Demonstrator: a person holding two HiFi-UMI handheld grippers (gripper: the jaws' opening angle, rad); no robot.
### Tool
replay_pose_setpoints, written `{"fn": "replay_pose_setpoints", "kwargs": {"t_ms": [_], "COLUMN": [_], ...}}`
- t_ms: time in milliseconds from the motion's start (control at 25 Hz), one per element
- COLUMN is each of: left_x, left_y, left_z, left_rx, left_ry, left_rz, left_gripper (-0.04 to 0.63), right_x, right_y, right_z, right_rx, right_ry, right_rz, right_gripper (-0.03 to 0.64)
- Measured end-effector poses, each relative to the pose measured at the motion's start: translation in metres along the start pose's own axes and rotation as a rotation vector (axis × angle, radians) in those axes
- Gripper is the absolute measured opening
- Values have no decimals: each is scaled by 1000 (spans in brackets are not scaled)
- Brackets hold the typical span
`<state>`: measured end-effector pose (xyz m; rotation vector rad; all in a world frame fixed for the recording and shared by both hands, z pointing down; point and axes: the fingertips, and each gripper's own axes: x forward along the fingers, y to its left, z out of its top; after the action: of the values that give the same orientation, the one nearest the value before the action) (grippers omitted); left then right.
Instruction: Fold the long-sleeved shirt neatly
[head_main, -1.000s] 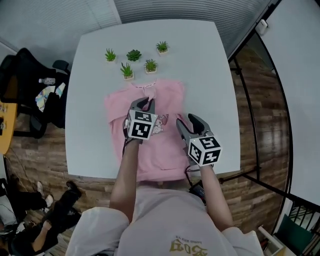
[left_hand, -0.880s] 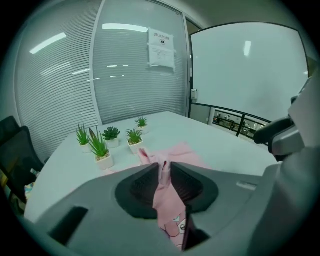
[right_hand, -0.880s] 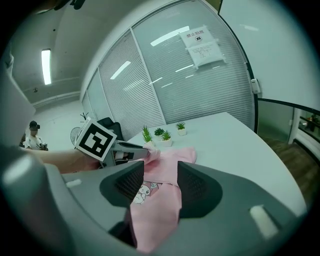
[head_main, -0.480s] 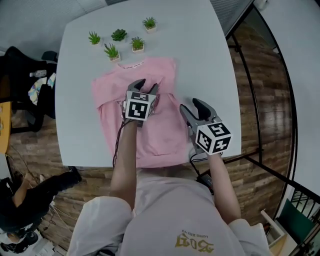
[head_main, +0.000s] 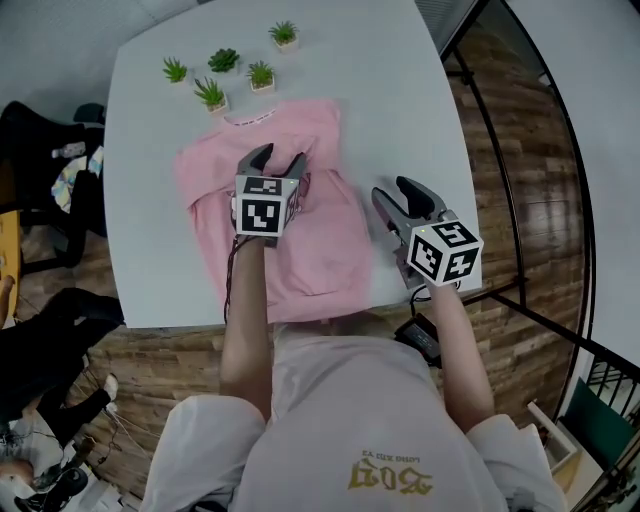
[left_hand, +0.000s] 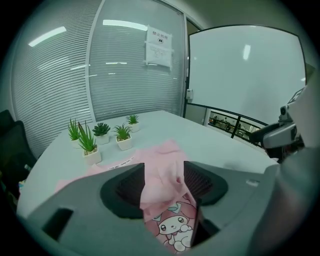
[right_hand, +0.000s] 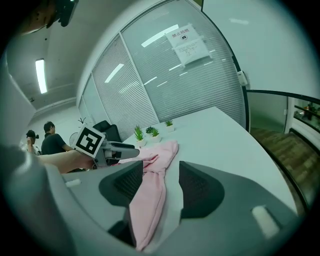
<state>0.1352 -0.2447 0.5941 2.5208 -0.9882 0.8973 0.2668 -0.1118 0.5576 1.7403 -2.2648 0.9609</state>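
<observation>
- Eased apart jaws of left gripper (head_main: 277, 158) over pink long-sleeved shirt (head_main: 320, 250), fabric loose between them.
- Held right gripper (head_main: 397, 192) open, empty, at shirt's edge on white table (head_main: 400, 90).

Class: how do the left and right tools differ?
The left tool is over the middle of the pink long-sleeved shirt; the right tool over the white table beside it. The left tool's jaws have just been opening, the shirt's cartoon print between them; the right tool's frame its edge. Both are open.

Pink shirt (head_main: 325, 245) with white cartoon print (left_hand: 175, 227) at centre, white table (head_main: 400, 90), green plants (head_main: 211, 90) in white pots (head_main: 217, 105) upper left, brown wood-plank floor (head_main: 520, 200) right.
</observation>
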Motion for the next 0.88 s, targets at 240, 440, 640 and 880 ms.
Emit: {"fn": "replay_pose_setpoints", "kwargs": {"t_ms": [240, 440, 640, 880], "left_x": [-25, -48, -76, -106], "left_y": [8, 14, 20, 23], "left_z": [-2, -5, -12, -28], "left_rx": [-2, -12, -37, -82], "left_ry": [-11, -11, -13, -17], "left_rz": [30, 56, 104, 152], "left_gripper": [255, 258, 268, 281], "right_x": [-8, -15, -25, -35], "right_y": [1, 9, 7, 6], "right_z": [1, 7, 7, 9], "right_rx": [12, 4, 49, 77], "right_ry": [-20, -41, -72, -104], "right_rz": [-11, -7, -21, -16], "right_gripper": [219, 219, 219, 219]}}
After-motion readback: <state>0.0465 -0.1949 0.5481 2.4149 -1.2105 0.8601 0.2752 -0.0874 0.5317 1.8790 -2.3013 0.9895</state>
